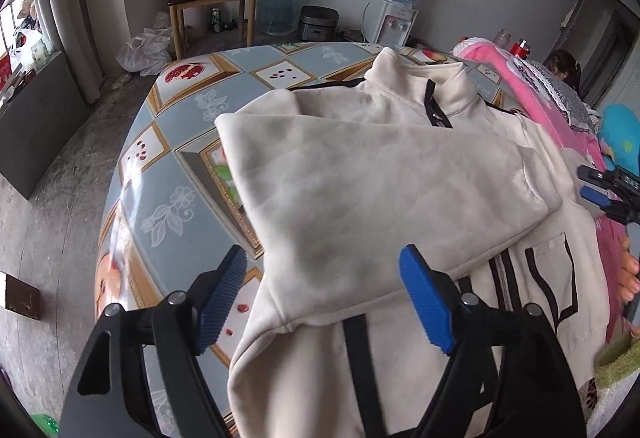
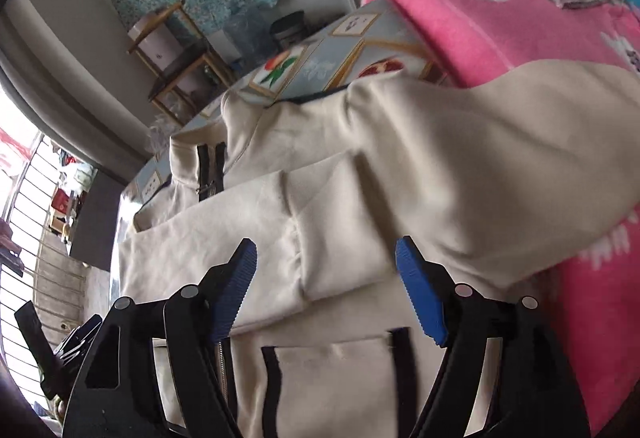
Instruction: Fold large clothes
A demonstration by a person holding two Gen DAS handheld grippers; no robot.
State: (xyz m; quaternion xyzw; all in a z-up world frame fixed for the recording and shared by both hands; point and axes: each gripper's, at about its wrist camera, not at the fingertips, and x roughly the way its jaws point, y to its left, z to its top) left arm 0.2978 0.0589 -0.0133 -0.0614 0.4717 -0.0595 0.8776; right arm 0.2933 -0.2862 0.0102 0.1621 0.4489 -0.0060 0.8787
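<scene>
- While the cream jacket (image 1: 360,198) lay front-up on the bench (image 1: 180,142) with its collar (image 1: 420,86) at the far end, both tools stood wide apart with nothing between their blue pads, so neither gripped any cloth.
- Just ahead of the left tool (image 1: 324,302) lay a sleeve (image 1: 380,194) already folded across the chest; its cuff end sat near the right tool (image 2: 326,294).
- The other sleeve (image 2: 480,166) bulged off to the right of the right tool, draped partly over a pink blanket (image 2: 500,22), and looked like the next piece to bring in.
- To do that well, I judged the right tool should take the cuff rather than the upper arm, so the sleeve would travel flat.
- The left tool would best pin the first sleeve lightly, since dragging cloth over it could pull it askew.
- The pocket (image 2: 332,378) and zip sat directly below the right tool; catching those seams might bunch the front.
- The jacket's left edge hung near the bench rim below the left tool, so a tug that way risked sliding it off.
</scene>
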